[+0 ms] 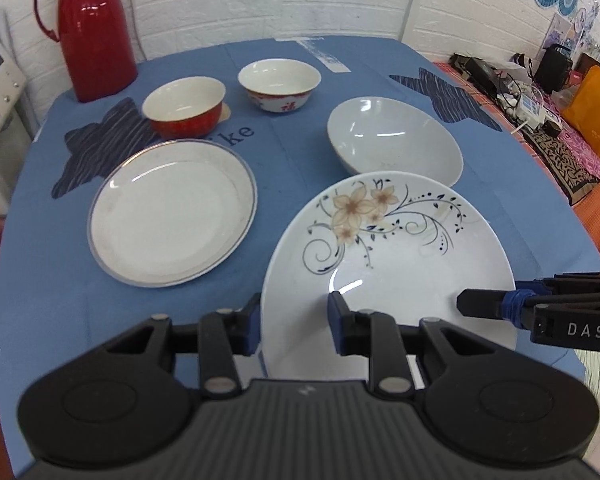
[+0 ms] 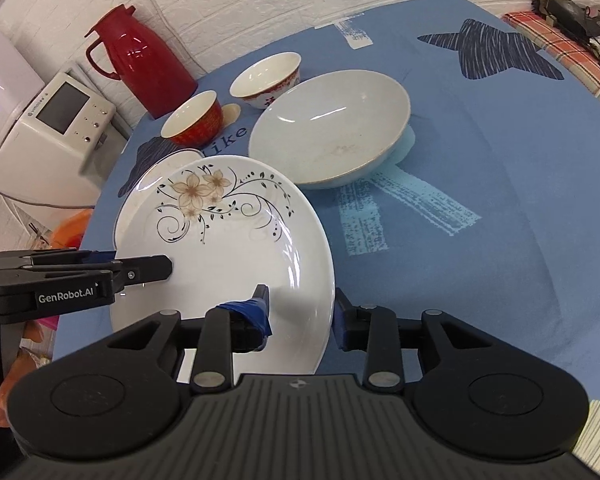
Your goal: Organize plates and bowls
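A white flower-patterned plate [image 1: 388, 256] [image 2: 224, 236] is raised and tilted between both grippers. My left gripper [image 1: 294, 322] has one finger on each side of its left rim. My right gripper [image 2: 300, 310] straddles its right rim the same way and shows in the left wrist view [image 1: 496, 304]; the left one shows in the right wrist view [image 2: 140, 270]. A silver-rimmed white plate [image 1: 172, 216], a large white bowl [image 1: 396, 140] [image 2: 328, 128], a red bowl [image 1: 184, 108] [image 2: 194, 120] and a white bowl with red pattern [image 1: 278, 84] [image 2: 266, 78] rest on the blue tablecloth [image 1: 300, 148].
A red thermos jug [image 1: 92, 28] [image 2: 144, 60] stands at the table's far left. A white appliance [image 2: 48, 140] sits beside the table at the left. A cluttered side surface [image 1: 540, 100] lies to the right.
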A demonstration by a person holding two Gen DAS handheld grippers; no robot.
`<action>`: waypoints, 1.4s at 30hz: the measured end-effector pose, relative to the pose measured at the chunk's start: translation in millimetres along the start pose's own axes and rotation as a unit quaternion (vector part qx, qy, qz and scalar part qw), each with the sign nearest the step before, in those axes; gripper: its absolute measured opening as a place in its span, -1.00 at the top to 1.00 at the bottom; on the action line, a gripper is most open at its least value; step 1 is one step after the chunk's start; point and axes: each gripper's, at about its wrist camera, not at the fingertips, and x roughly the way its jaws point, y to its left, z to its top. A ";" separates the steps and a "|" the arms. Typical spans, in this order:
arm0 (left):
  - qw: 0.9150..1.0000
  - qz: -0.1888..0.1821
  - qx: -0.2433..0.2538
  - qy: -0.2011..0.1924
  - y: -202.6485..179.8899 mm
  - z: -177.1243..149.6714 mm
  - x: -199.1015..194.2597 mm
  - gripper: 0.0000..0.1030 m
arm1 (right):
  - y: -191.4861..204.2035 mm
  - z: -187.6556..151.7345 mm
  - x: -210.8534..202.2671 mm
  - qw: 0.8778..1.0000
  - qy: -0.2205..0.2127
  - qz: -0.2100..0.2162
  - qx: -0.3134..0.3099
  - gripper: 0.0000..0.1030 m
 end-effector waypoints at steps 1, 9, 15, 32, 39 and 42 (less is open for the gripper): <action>1.000 0.006 -0.007 -0.002 4.8 -9.0 -7.8 0.52 | 5.6 -3.1 -0.8 1.000 0.001 0.004 -0.003 0.66; 0.998 0.044 -0.048 0.004 32.8 -86.5 -38.2 0.52 | 57.3 -46.5 -0.1 0.998 0.020 0.036 -0.039 0.62; 0.996 0.020 -0.084 0.026 46.5 -123.3 -33.3 0.51 | 73.6 -79.6 12.6 0.997 0.039 0.041 -0.052 0.58; 0.994 -0.012 -0.109 -0.007 56.6 -140.7 -37.8 0.48 | 85.8 -95.0 29.9 0.992 0.021 0.005 -0.126 0.53; 0.995 0.010 -0.097 -0.029 63.9 -138.1 -57.2 -0.14 | 86.1 -88.3 40.9 0.992 0.028 0.011 -0.121 0.52; 0.995 0.010 -0.097 -0.032 69.8 -135.0 -63.1 -0.14 | 86.7 -86.4 43.0 0.992 0.031 0.015 -0.122 0.51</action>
